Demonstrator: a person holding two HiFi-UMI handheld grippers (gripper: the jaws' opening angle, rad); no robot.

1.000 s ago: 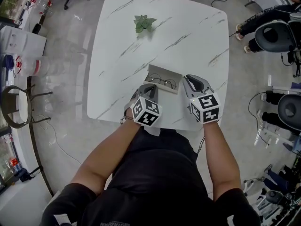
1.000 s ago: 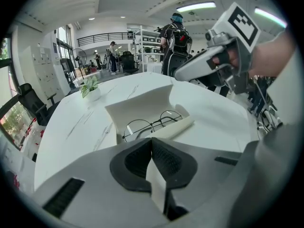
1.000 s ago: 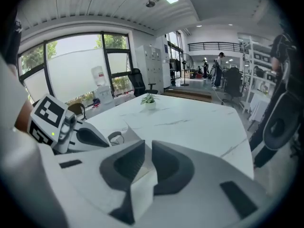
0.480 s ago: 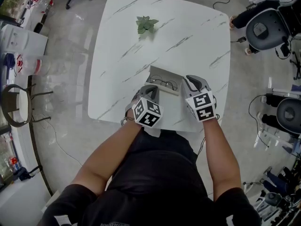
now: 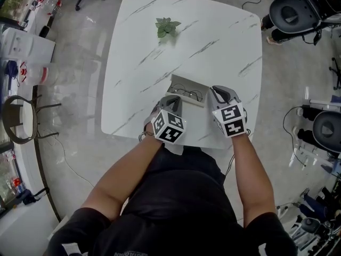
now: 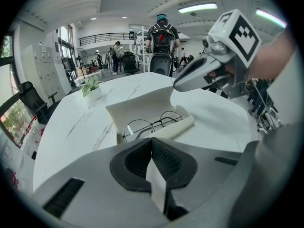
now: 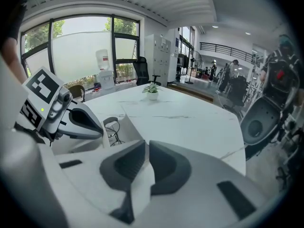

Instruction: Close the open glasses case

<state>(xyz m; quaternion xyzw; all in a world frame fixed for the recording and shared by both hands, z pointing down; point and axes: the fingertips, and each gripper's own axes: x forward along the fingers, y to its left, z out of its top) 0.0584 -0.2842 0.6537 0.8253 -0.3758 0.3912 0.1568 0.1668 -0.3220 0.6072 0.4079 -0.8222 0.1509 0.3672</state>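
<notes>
We hold left gripper [image 5: 171, 99] and right gripper [image 5: 216, 91] side by side, near each other, low in front of us, tips pointing forward. Left jaws pressed together, nothing between. Right jaws drawn together too, empty. Each marker cube [image 5: 168, 126] tilted up toward our head. Left forearm [image 5: 120, 177] bare, angled inward. Right forearm [image 5: 248, 175] bare, nearly straight ahead.
</notes>
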